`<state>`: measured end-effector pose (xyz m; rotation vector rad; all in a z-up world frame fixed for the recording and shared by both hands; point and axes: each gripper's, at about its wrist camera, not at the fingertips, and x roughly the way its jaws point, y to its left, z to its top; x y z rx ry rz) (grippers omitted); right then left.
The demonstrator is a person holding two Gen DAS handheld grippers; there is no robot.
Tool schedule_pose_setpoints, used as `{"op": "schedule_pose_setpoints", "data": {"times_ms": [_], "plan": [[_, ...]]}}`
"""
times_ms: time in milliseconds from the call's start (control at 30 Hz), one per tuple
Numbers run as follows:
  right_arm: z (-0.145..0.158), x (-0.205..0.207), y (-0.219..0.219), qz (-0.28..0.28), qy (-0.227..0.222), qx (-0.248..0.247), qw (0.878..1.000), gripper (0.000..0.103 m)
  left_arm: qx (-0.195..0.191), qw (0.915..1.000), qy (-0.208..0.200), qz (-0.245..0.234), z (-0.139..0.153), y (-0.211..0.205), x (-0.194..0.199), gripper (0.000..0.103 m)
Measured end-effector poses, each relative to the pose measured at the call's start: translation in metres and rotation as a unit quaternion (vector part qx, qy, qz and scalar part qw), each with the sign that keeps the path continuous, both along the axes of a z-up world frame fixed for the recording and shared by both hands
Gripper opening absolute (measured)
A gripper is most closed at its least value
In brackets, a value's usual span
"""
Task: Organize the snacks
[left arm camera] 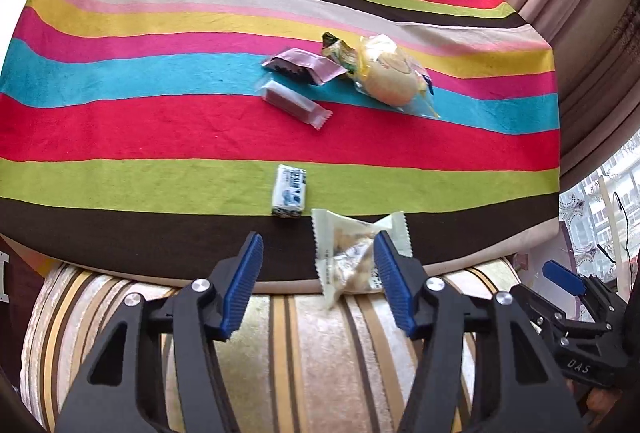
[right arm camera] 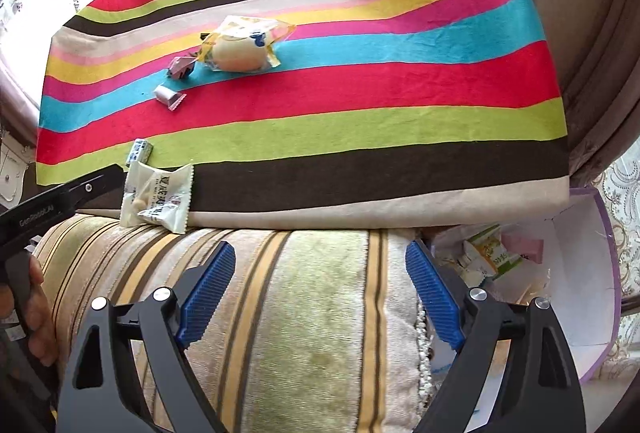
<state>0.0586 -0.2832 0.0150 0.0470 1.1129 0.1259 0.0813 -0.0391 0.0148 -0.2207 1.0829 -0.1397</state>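
Note:
A white packet of pale snacks hangs over the front edge of the striped cushion. My left gripper is open. The packet lies against its right finger, which hides part of it, and the left pad is well clear. Further back lie a small blue-and-white packet, a red bar in clear wrap, a mauve packet, a green-yellow packet and a bagged bun. My right gripper is open and empty over the striped sofa arm.
A white and purple box with several packets in it stands low at the right beside the sofa arm. Curtains hang close on the right. A hand holds the left gripper's handle.

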Motion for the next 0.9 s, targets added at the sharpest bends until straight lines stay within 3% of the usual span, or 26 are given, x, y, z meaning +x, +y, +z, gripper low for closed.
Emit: {"op": "schedule_pose_setpoints", "data": {"times_ms": [233, 500, 667, 700, 900], "plan": [[-0.001, 0.006, 0.048, 0.044, 0.011, 0.006, 0.999, 0.085, 0.001, 1.0000, 0.008, -0.006, -0.008, 0.010, 0.020, 0.047], [-0.008, 0.014, 0.095, 0.074, 0.024, -0.001, 0.997, 0.087, 0.026, 0.9991, 0.025, -0.025, -0.022, 0.007, 0.047, 0.046], [-0.018, 0.027, 0.113, 0.081, 0.038, -0.008, 0.996, 0.087, 0.041, 0.9981, 0.029, -0.036, -0.030, 0.005, 0.053, 0.025], [-0.019, 0.030, 0.116, 0.080, 0.039, -0.009, 0.996, 0.087, 0.040, 0.9983, 0.027, -0.033, -0.031, 0.007, 0.054, 0.021], [-0.029, 0.045, 0.132, 0.073, 0.050, -0.022, 0.996, 0.087, 0.000, 0.9997, 0.021, -0.013, -0.032, 0.027, 0.054, 0.021]]}}
